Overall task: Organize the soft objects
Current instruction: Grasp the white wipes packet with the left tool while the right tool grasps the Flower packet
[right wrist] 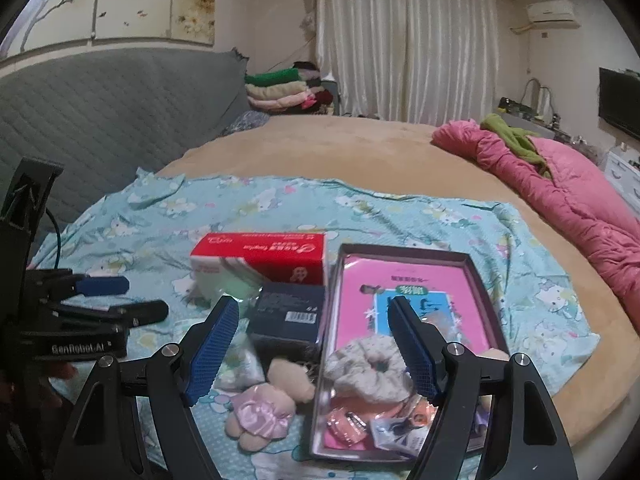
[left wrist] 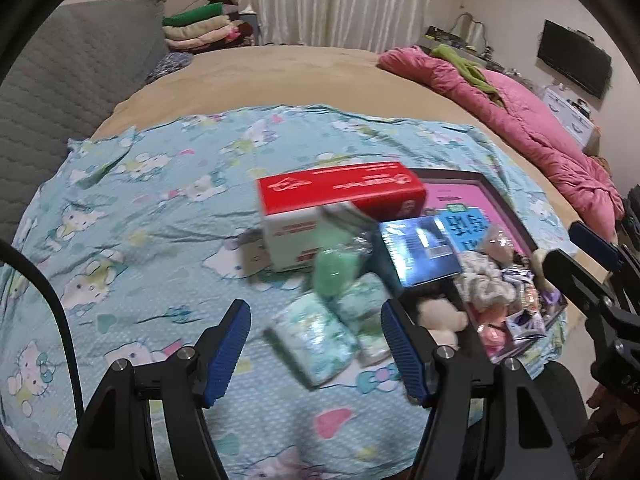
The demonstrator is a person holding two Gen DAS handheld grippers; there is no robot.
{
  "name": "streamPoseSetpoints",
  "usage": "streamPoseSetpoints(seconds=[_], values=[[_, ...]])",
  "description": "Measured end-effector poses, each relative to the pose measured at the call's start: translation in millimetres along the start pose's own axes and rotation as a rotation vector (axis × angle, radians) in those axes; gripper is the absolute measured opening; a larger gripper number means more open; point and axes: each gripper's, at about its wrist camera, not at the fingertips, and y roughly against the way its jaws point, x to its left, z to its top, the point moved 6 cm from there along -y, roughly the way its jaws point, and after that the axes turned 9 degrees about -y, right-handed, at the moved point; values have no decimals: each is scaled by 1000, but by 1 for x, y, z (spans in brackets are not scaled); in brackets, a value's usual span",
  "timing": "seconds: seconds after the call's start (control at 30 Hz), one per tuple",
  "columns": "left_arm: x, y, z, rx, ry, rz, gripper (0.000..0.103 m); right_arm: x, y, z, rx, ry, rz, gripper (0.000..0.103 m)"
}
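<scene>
My left gripper (left wrist: 316,354) is open above the cartoon-print blue sheet (left wrist: 140,220), nothing between its pads. Just beyond its fingertips lie two soft pale wrapped packs (left wrist: 316,336), with a green pack (left wrist: 334,266) behind them. My right gripper (right wrist: 314,350) is open too, hovering over a dark tray's rim (right wrist: 336,292). A grey scrunchie (right wrist: 368,364) and small hair things lie in the tray. A plush doll in a pink dress (right wrist: 264,408) lies left of the tray. Each gripper shows in the other's view: the left gripper (right wrist: 132,300), the right gripper (left wrist: 576,252).
A red-and-white tissue box (right wrist: 260,256) and a dark blue box (right wrist: 288,316) stand behind the doll. A pink quilt (right wrist: 560,184) lies along the bed's right side and a grey padded headboard (right wrist: 100,132) on the left. Folded clothes (right wrist: 280,88) are stacked at the back.
</scene>
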Motion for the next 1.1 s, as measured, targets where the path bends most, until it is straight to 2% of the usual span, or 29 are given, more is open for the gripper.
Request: streamPoseSetpoints(seconds=[0.27,0.47,0.83,1.1], values=[[30,-9,-18,34,59,8,67,24,-13,-13,45,59,35,78],[37,-22,-27,65,99,-26,67,38,-25,-28,89,89,58,78],[26,-65,-42,146,165,-139,67,46,-46,-53,162,141,63,78],[17,-89,-41,175,193,-187,67,51,-61,-66,201,172,67,78]])
